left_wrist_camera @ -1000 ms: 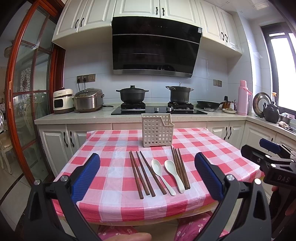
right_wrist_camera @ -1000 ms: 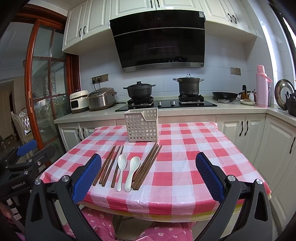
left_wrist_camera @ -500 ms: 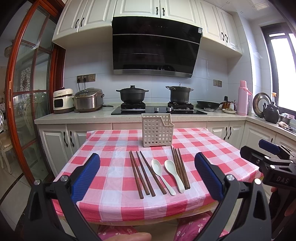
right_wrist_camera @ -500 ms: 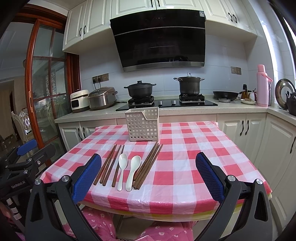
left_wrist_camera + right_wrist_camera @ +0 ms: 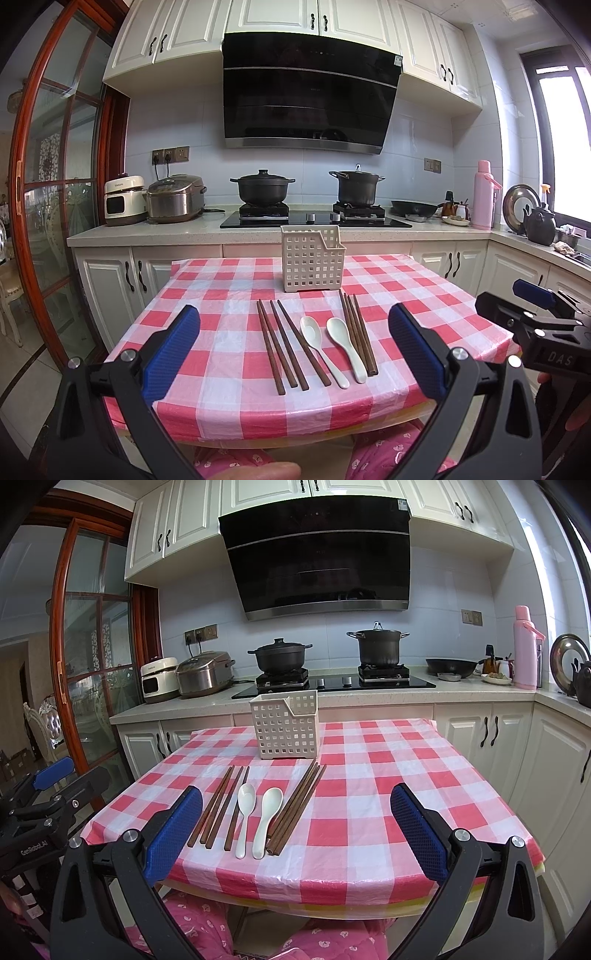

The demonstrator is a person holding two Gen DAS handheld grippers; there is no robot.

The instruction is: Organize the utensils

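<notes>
The left gripper (image 5: pixel 293 345) is held spread wide, its blue-padded fingers (image 5: pixel 171 349) far apart with nothing between them and nothing touched. It is kept off the near edge of the table (image 5: pixel 207 373), which is covered by a red-and-white checked cloth. The right gripper (image 5: pixel 295 827) is likewise spread wide and empty, poised off the same near edge, more toward the table's right side; it is also seen at the right margin of the left wrist view, and the left gripper at the left margin of the right wrist view.

The utensils are laid out flat in a row on the cloth, running from the table's middle toward the near edge. A group of four dark wooden chopsticks (image 5: pixel 282 345) is placed on the left, two white spoons (image 5: pixel 332 345) lie side by side in the middle with bowls pointed away, and a second bundle of dark chopsticks (image 5: pixel 358 330) is set just beside the right spoon, closely packed. Behind them, near the middle of the table toward its far edge, a white perforated utensil holder (image 5: pixel 313 257) is stood upright; nothing can be seen rising above its rim.

A pink patterned garment (image 5: pixel 192 919) is seen below the near table edge.
</notes>
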